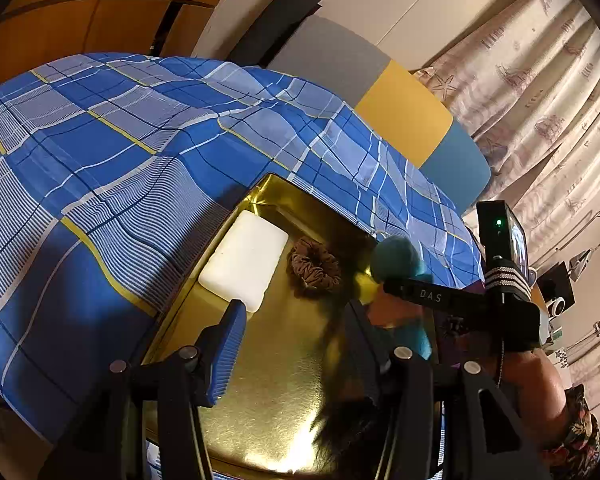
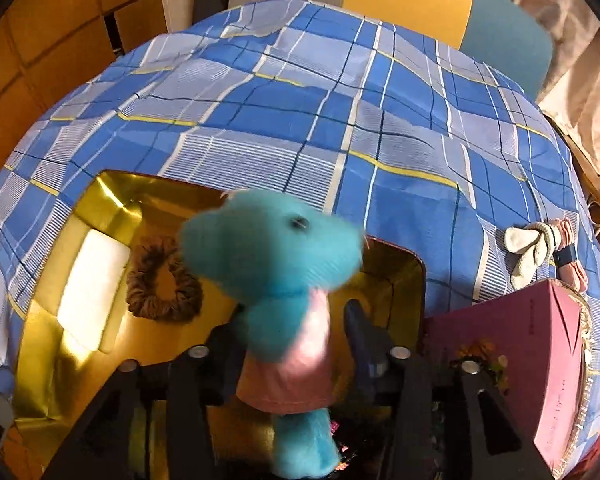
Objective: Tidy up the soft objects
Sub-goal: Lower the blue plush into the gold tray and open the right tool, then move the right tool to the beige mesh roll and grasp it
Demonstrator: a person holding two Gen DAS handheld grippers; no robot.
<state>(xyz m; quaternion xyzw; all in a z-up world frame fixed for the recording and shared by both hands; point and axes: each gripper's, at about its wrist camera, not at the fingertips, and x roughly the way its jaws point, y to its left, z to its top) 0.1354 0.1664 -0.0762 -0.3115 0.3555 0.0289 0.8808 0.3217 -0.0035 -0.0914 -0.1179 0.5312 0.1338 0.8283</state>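
Plaid bed (image 2: 380, 120), gold tray (image 2: 44, 380) | teal plush toy (image 2: 276, 256) upright between right gripper (image 2: 296, 328) jaws, pads clear | left gripper (image 1: 296, 332) empty, spread

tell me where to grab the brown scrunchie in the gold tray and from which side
Grip the brown scrunchie across one side of its ring, coming from above. It lies flat on the gold tray floor, so one finger can drop into the centre hole and one outside. Its near side probably suits best: it is clear of the white block.

Shiny gold tray (image 1: 284, 380) on your woven checked cloth (image 1: 112, 148).
You see a fuzzy teal plush toy (image 2: 276, 248), a crinkled brown fabric scrunchie (image 2: 162, 280), and a matt white foam block (image 1: 244, 260).
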